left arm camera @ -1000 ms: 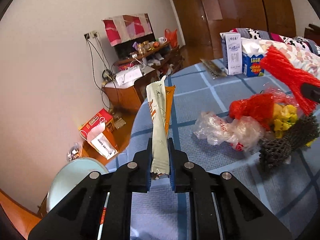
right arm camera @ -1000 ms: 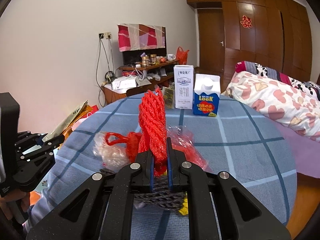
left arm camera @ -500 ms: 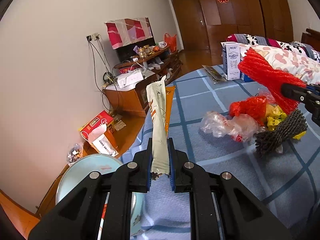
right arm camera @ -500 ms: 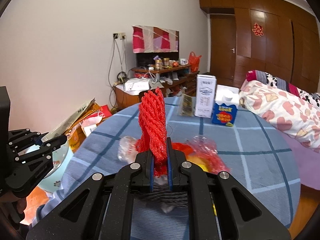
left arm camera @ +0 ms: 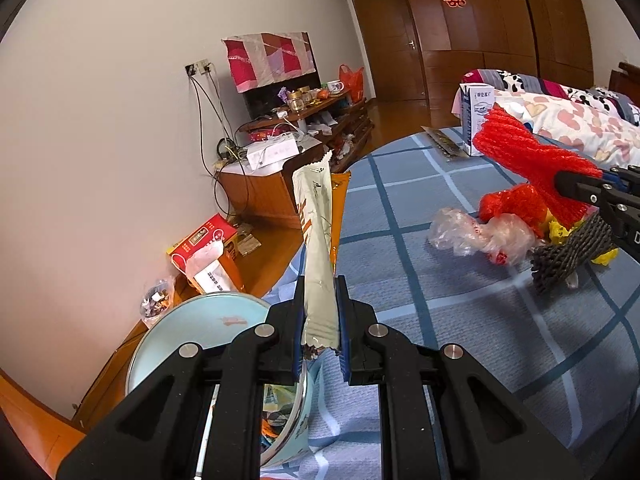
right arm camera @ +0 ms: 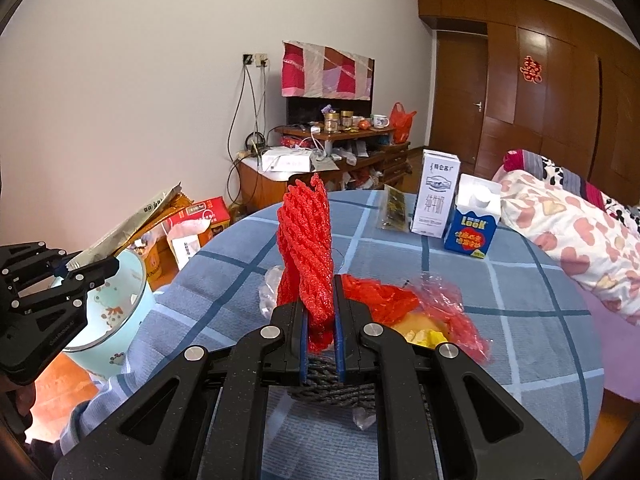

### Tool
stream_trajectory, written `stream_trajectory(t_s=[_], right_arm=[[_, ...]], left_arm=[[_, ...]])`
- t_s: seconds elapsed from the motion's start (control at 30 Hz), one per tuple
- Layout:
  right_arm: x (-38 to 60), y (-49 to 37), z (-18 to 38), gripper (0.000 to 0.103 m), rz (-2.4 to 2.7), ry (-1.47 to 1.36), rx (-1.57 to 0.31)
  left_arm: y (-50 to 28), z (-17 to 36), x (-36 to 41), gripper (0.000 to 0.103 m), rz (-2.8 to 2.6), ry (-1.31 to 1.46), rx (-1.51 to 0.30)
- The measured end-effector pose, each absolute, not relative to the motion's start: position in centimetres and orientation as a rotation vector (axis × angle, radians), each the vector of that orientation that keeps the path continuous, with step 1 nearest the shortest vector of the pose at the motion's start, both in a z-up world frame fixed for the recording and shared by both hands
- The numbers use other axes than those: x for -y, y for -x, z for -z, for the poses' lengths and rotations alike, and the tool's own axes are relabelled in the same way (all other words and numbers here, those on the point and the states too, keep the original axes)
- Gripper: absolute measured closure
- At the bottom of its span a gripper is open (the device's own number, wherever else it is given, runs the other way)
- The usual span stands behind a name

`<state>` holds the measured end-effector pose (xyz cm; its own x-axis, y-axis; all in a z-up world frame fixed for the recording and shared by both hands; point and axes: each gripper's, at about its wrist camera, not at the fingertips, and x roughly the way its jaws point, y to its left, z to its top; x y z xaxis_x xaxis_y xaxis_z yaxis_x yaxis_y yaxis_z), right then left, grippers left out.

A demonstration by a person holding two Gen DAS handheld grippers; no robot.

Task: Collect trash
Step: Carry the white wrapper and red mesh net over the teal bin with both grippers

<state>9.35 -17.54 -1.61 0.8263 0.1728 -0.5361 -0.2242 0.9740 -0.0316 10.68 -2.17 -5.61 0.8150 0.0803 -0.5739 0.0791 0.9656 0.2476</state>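
Left gripper (left arm camera: 320,320) clamped on pale wrapper (left arm camera: 316,240), just above light-blue bin (left arm camera: 168,344); right gripper (right arm camera: 320,328) pinching red net (right arm camera: 306,240) over surface (right arm camera: 520,280). Best centred over bin before releasing

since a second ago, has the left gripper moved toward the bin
Yes. The left gripper now sits over the bin; earlier the bin lay off to its lower left.

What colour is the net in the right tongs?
Bright red net; the right wrist view shows it best.
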Motion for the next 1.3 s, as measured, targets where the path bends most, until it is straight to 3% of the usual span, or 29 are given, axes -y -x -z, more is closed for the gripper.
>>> stream_trajectory(t_s=[1.3], right_arm=[[5.1,-9.9,3.0,0.092,-0.453,0.243,-0.580]], left_arm=[[-6.0,7.5,-9.5,0.090,-0.189,-0.248,-0.687]])
